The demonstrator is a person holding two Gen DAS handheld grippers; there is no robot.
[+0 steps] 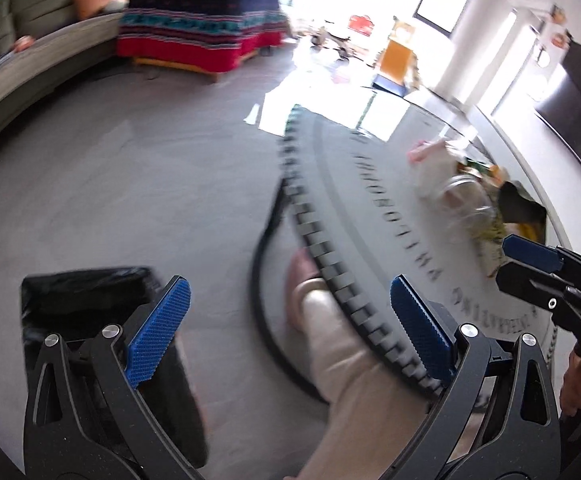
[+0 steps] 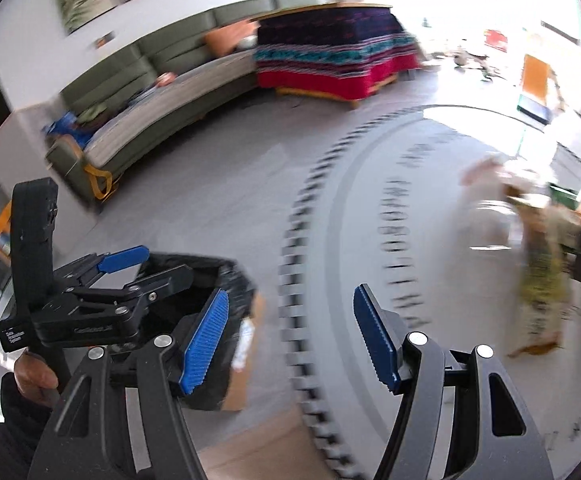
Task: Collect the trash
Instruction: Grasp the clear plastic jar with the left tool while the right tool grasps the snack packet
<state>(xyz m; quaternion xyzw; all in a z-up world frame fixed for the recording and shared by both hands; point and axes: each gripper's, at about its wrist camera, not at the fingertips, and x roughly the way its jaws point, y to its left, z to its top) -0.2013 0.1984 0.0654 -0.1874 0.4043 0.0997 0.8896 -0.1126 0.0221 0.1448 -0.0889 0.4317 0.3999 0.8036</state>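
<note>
A pile of trash lies on a round grey table (image 1: pixel 370 216): a clear plastic cup (image 1: pixel 464 200), white crumpled paper (image 1: pixel 434 160) and printed wrappers (image 1: pixel 494 236). The pile shows blurred in the right wrist view (image 2: pixel 530 264). A bin lined with a black bag (image 1: pixel 86 304) stands on the floor left of the table, also in the right wrist view (image 2: pixel 214 280). My left gripper (image 1: pixel 290 332) is open and empty over the table's edge. My right gripper (image 2: pixel 290 336) is open and empty above the table, and it shows at the right of the left wrist view (image 1: pixel 530 260).
The table (image 2: pixel 370 200) has a toothed black rim and printed lettering. A person's leg and pink shoe (image 1: pixel 302 276) stand by the table. A green sofa (image 2: pixel 150 92) runs along the far wall. A bench with a patterned blanket (image 1: pixel 202 24) stands beyond the grey floor.
</note>
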